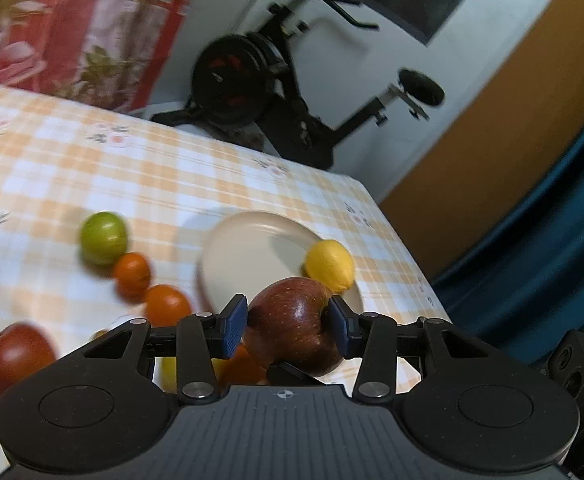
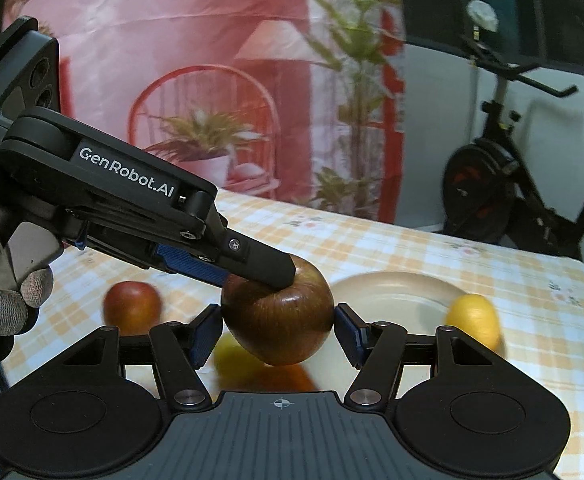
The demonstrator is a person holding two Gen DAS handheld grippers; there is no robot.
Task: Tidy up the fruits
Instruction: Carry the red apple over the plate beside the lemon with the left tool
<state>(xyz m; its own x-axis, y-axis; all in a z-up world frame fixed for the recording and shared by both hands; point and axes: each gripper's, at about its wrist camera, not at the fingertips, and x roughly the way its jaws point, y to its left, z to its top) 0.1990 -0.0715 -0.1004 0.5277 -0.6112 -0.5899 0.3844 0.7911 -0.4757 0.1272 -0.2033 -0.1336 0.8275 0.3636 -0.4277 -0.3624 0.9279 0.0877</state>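
Both grippers are closed on the same fruit. In the left wrist view the left gripper [image 1: 288, 326] has its two blue ribbed pads pressed on either side of a dark red, glossy apple [image 1: 294, 326], stem dimple turned toward the right pad. The apple sits off the cloth, in front of the near rim of a round cream-coloured plate [image 1: 248, 256].

In the right wrist view the right gripper [image 2: 276, 332] clamps the same apple [image 2: 278, 320] across its width — left pad hard against the skin, right pad at its edge. The left gripper [image 2: 252, 270] reaches in from the upper left, one black finger lying across the top of the apple. A gloved hand [image 2: 8, 300] shows at the left edge below that gripper's body.

A yellow oval lemon [image 1: 329, 265] rests at the right rim of the plate. On the orange-and-white checked tablecloth [image 1: 92, 168], left of the plate: a green round fruit [image 1: 103, 237], touching a small orange citrus [image 1: 132, 273], then a second orange citrus [image 1: 167, 306] just beside it. A second red apple [image 1: 12, 356] lies apart at the far left.

Under the held apple — yellowish and orange shapes, probably more fruit; too blurred to say.

Background: black exercise bike [image 1: 276, 96], red patterned curtain [image 1: 84, 28].
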